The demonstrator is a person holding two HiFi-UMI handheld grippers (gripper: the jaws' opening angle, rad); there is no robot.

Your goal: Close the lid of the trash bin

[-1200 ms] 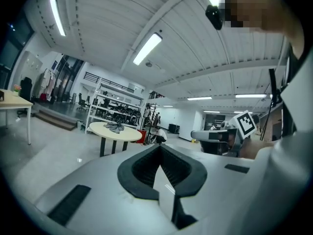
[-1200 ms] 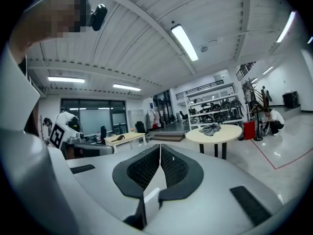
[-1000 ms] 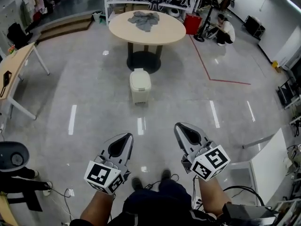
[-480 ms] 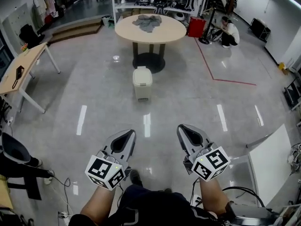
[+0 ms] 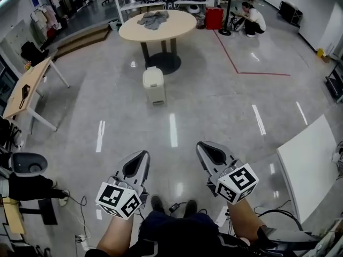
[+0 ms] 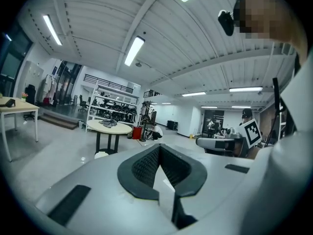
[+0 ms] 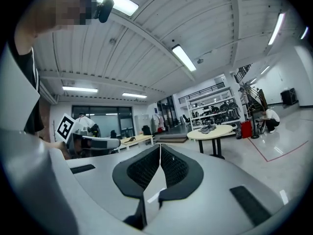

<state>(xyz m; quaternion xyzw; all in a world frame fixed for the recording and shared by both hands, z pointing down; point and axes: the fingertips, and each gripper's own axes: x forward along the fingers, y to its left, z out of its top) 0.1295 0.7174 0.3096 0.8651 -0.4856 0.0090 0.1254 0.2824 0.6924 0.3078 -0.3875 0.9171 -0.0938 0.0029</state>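
Note:
The cream trash bin (image 5: 154, 84) stands on the grey floor in front of the round table, far ahead of both grippers; its lid looks down flat. In the left gripper view the bin (image 6: 101, 154) is a small white shape under the table. My left gripper (image 5: 141, 156) is held low at the left, shut and empty, with the pads (image 6: 146, 166) meeting at the tip. My right gripper (image 5: 204, 145) is beside it at the right, also shut with nothing between its pads (image 7: 172, 166). Both are well short of the bin.
A round table (image 5: 157, 25) with a grey cloth stands behind the bin. A wooden desk (image 5: 27, 87) is at the left, a white panel (image 5: 311, 165) at the right. A person crouches at the back (image 5: 252, 17). Cables (image 5: 174, 206) lie by my feet.
The head view has shifted: the bin and table now sit a little further up and to the left. Both grippers have stayed low, side by side and shut.

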